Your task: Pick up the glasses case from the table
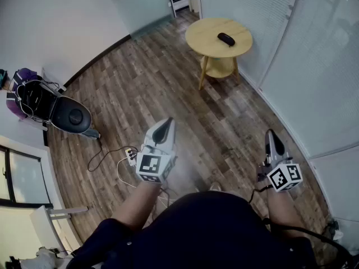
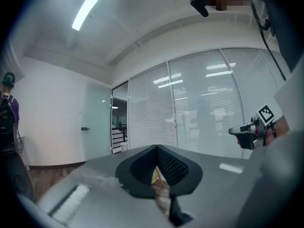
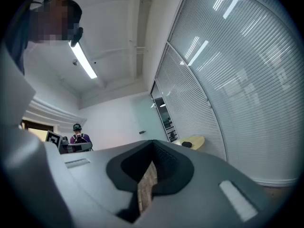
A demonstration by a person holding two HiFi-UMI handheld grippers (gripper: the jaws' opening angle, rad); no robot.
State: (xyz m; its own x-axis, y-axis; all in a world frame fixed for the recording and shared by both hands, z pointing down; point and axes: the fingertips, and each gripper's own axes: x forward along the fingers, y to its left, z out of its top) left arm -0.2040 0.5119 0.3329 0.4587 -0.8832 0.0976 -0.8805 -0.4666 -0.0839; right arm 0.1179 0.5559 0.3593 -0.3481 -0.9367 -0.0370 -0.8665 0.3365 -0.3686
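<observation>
Low in the head view, the left gripper [image 1: 163, 130], a pale grey two-jaw tool with a cube of square markers at its back, is held out roughly level over the floor. Its own view shows the black-padded jaws closed together on a thin seam, with nothing caught between them. The right gripper [image 1: 271, 134], of the same make, sits off to the other side, about level too. Its jaws are likewise pressed fully together and empty. A bare forearm leads back from each tool to the person's dark-clothed body at the bottom edge.

Beneath both tools lies a brown wood-plank floor [image 1: 168, 77]. Just beside the left gripper in that view, a white power strip [image 1: 130, 154] rests on the planks with thin cables looping away from it. Further left stands a black chair-like object with a rounded seat [image 1: 73, 115].

Well apart from both grippers, at the far end of the room, is a round pale wooden table with a lower shelf [image 1: 205, 32]. The black oblong glasses case [image 1: 226, 38] lies flat on its top, a little to the wall side of centre, untouched. A glass wall with white slatted blinds [image 1: 314, 66] runs along the right, close to the table. In the right gripper view, a second person in a purple top [image 3: 77, 137] stands near the far white wall.
</observation>
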